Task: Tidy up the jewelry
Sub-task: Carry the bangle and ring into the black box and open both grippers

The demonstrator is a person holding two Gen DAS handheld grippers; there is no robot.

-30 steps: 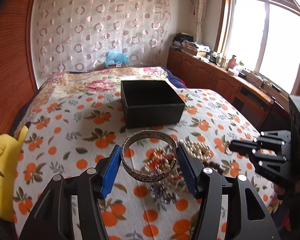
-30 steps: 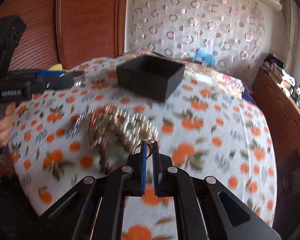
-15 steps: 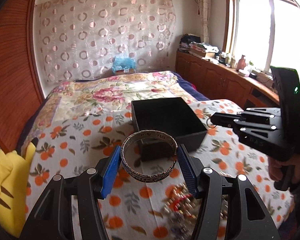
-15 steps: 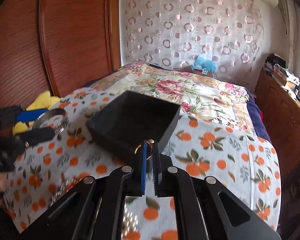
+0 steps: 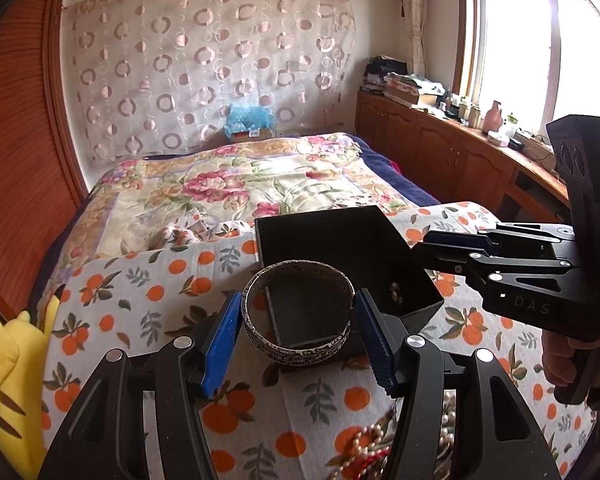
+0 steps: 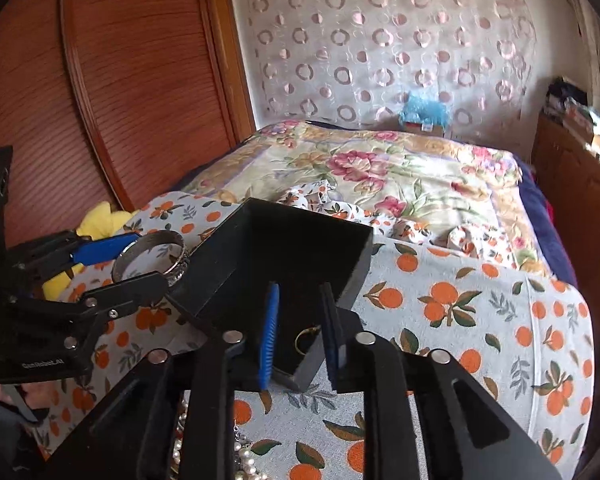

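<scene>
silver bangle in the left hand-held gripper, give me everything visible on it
The silver bangle is a wide, closed metal band, shiny and smooth inside, where small stamped marks show, with raised engraved lettering or pattern around the outside. It is clamped across its width between the blue pads of the left hand-held gripper, its opening tilted up towards the camera. It is held above the orange-print sheet, at the near edge of the black box, not inside it. Only the pads appear to touch it.

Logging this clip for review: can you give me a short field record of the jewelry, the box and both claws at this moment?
surface: bed with orange-print cloth
box: black, open-topped
left claw: grips silver bangle near box's front edge
right claw: over box, jaws opening, nothing pressed between them
in box: small gold ring
left to sort: pearl and bead pile
</scene>
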